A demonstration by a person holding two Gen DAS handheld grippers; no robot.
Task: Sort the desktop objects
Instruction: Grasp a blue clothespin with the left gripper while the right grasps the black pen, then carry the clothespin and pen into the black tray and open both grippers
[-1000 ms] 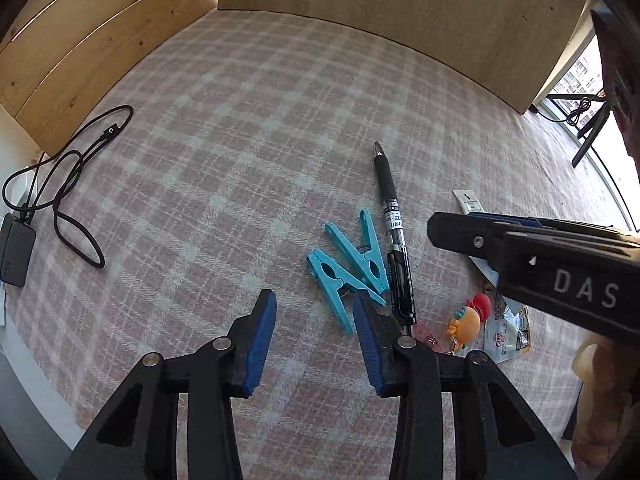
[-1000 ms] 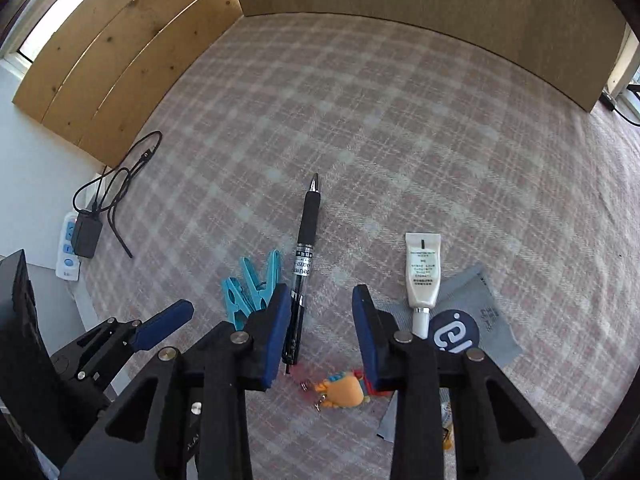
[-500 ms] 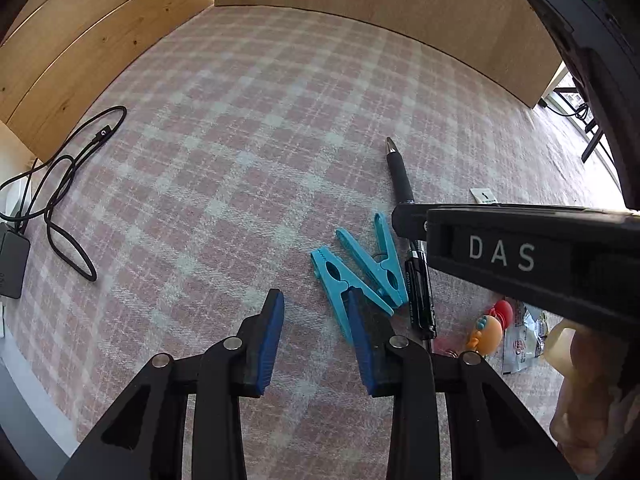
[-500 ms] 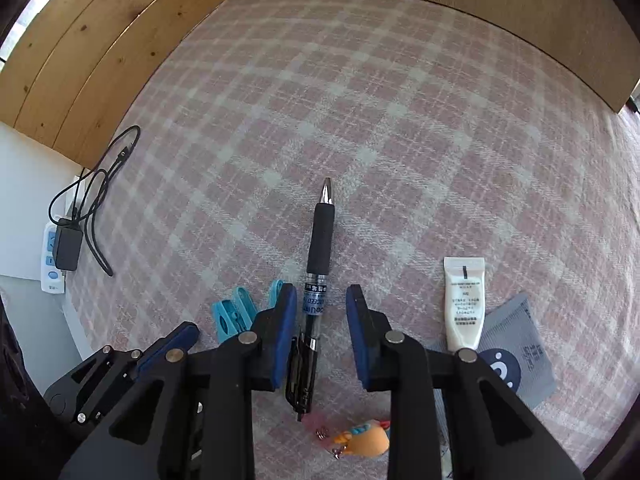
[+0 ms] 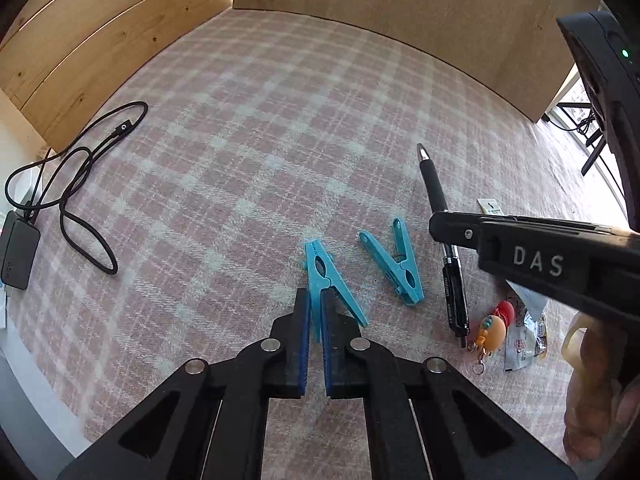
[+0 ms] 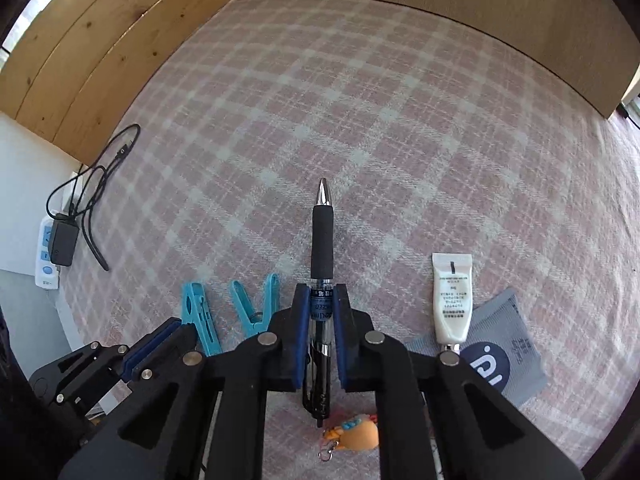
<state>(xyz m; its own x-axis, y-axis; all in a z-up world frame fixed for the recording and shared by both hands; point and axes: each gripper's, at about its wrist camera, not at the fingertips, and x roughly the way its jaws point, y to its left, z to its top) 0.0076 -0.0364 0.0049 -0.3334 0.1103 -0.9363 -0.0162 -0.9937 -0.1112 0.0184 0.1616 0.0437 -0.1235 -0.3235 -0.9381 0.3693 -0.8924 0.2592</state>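
Note:
My left gripper [image 5: 314,312] is shut on one leg of a blue clothespin [image 5: 325,280] that lies on the pink plaid cloth. A second blue clothespin [image 5: 396,266] lies just to its right. My right gripper [image 6: 321,312] is shut on the barrel of a black pen [image 6: 322,248], whose silver tip points away from me; the pen also shows in the left wrist view [image 5: 434,188]. Both clothespins appear left of the pen in the right wrist view, the held clothespin [image 6: 198,316] and the free clothespin [image 6: 256,308].
An orange toy keychain [image 6: 356,436], a white tube [image 6: 452,296] and a grey sachet [image 6: 500,356] lie right of the pen. A snack packet [image 5: 526,334] lies near the keychain. A black cable and charger [image 5: 60,184] lie at the far left. Wooden panels [image 5: 380,4] border the cloth.
Both grippers have closed: the left onto the nearer clothespin, the right onto the pen. Both moved forward and down toward the cloth.

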